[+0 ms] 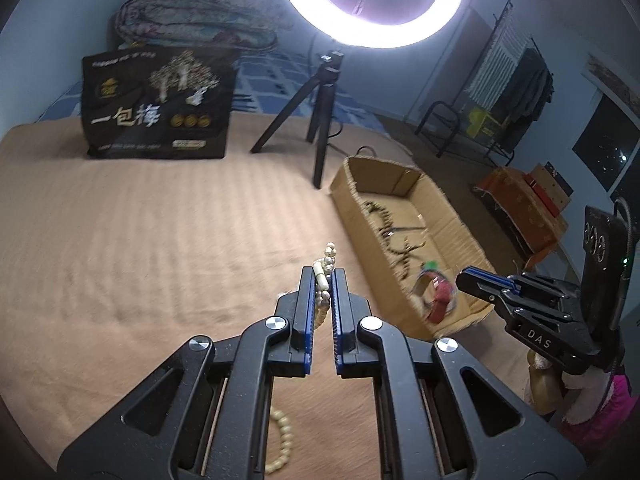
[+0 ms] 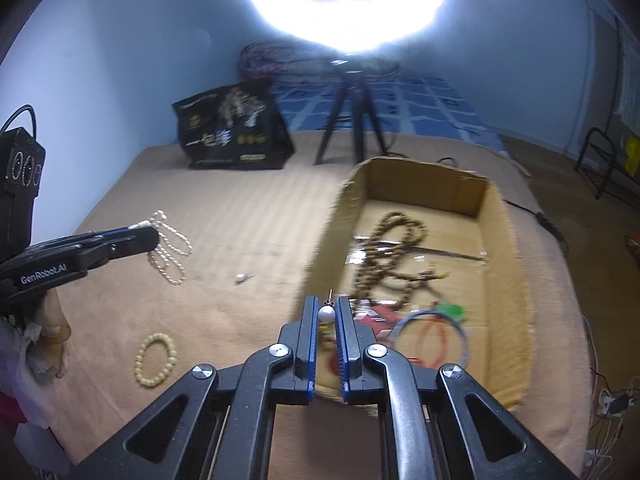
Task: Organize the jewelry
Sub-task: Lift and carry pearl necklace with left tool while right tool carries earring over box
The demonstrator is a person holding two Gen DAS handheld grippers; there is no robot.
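Both tools carrying: left tool (image 1: 323, 280) clenching pearl strand (image 2: 168, 248), right tool (image 2: 327, 314) pinching pearl earring (image 2: 326, 313) by cardboard box (image 2: 508, 280). Next: releasing over box.

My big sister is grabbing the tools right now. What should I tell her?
Left tool: shut on the pearl strand, held above the blanket.
Right tool: shut on a pearl earring, at the near edge of the cardboard box.
Done: brown bead necklace and the bangles already lie in the box.
Left: drop both held pieces into the box, then fetch the cream bead bracelet and a small silver piece lying on the blanket.
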